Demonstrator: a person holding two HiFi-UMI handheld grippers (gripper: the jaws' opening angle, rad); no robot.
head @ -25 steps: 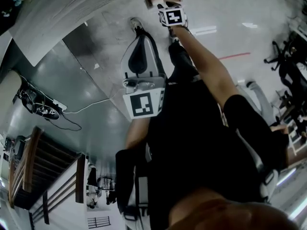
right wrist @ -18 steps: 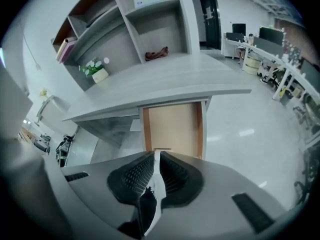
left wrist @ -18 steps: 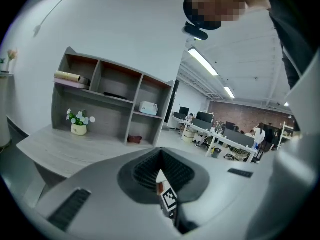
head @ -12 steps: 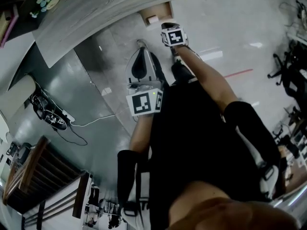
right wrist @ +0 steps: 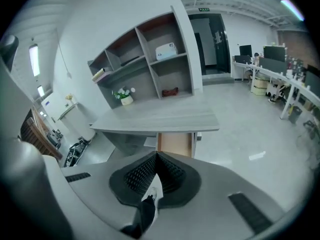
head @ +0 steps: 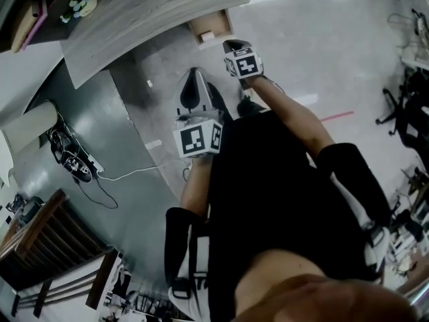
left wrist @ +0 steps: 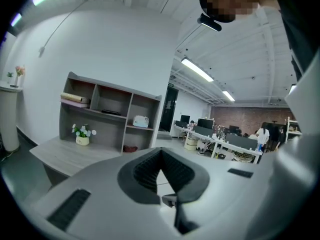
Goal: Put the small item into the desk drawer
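Fingers (right wrist: 137, 178) of right gripper (right wrist: 156, 156) just closed, empty; left gripper (left wrist: 161, 153) likewise together.

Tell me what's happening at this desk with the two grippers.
A person stands by the desk with a gripper in each hand. The drawer under the desktop is pulled open, and a small white item lies inside it. The right gripper points down toward the drawer; its fingers have just closed with nothing between them. The left gripper is also shut and empty. The drawer is not yet pushed in.
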